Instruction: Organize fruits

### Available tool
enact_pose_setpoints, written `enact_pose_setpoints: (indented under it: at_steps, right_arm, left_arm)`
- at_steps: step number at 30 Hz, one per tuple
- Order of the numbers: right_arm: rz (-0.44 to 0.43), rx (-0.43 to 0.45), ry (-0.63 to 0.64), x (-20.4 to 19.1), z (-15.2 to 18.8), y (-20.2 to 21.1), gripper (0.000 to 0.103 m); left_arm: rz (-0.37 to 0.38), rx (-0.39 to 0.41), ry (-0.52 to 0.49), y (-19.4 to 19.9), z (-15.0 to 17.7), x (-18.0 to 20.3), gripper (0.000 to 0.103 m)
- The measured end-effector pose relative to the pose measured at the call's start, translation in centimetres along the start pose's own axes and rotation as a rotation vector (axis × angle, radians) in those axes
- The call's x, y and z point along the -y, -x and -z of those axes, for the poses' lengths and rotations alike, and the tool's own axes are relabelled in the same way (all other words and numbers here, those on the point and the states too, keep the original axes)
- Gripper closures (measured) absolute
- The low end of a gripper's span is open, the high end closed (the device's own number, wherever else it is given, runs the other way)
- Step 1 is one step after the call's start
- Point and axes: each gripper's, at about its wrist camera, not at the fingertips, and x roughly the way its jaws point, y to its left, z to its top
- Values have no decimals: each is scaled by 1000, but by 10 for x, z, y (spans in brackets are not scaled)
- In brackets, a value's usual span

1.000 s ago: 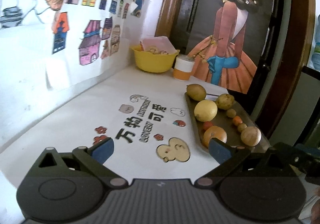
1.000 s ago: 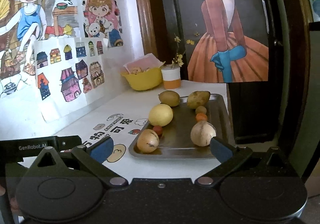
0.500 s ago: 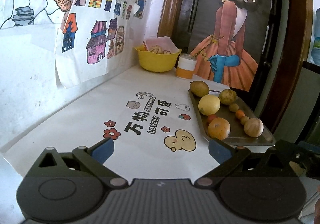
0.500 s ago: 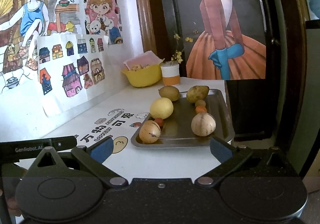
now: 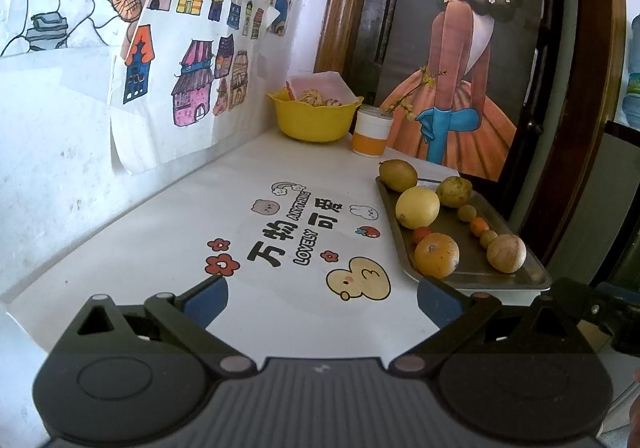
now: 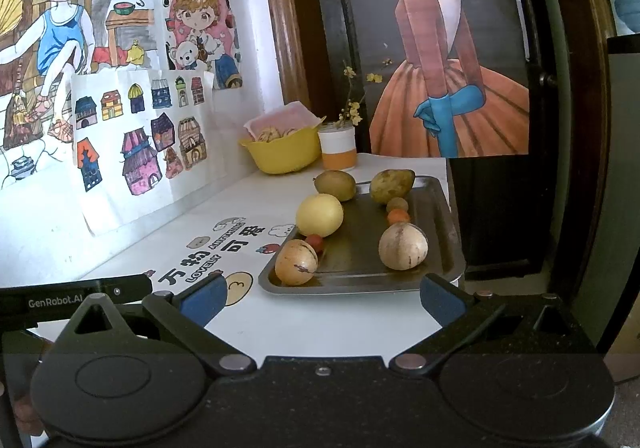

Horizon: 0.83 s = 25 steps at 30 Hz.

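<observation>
A grey metal tray [image 6: 440, 208] [image 5: 472, 272] lies at the right edge of the white table. On it are a yellow lemon [image 6: 319, 214] [image 5: 417, 207], an orange fruit [image 5: 436, 254] [image 6: 296, 262], a tan round fruit [image 6: 403, 246] [image 5: 506, 253], two greenish pears [image 6: 335, 185] [image 6: 391, 184] and several small orange and green fruits [image 5: 478, 226]. My left gripper [image 5: 322, 298] is open and empty above the printed tablecloth, left of the tray. My right gripper [image 6: 323, 298] is open and empty just before the tray's near rim.
A yellow bowl [image 5: 314, 118] [image 6: 283, 152] with food and pink paper stands at the back by the wall. A white and orange cup [image 5: 371, 130] [image 6: 338, 147] with flower sprigs stands beside it. Drawings hang on the left wall; a dark door stands behind.
Both grippers have drawn back and risen a little from the table, so the tray and fruit look slightly farther. Nothing on the tray has moved and both stay open.
</observation>
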Motion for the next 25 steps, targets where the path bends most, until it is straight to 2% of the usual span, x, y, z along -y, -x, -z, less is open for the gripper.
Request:
enact_pose_setpoints:
  at_steps: [25]
  right_arm:
    - [-10,-33,2,3,4,-13,1]
  left_arm:
    - [-16,-5,-23,-7,4,5,1]
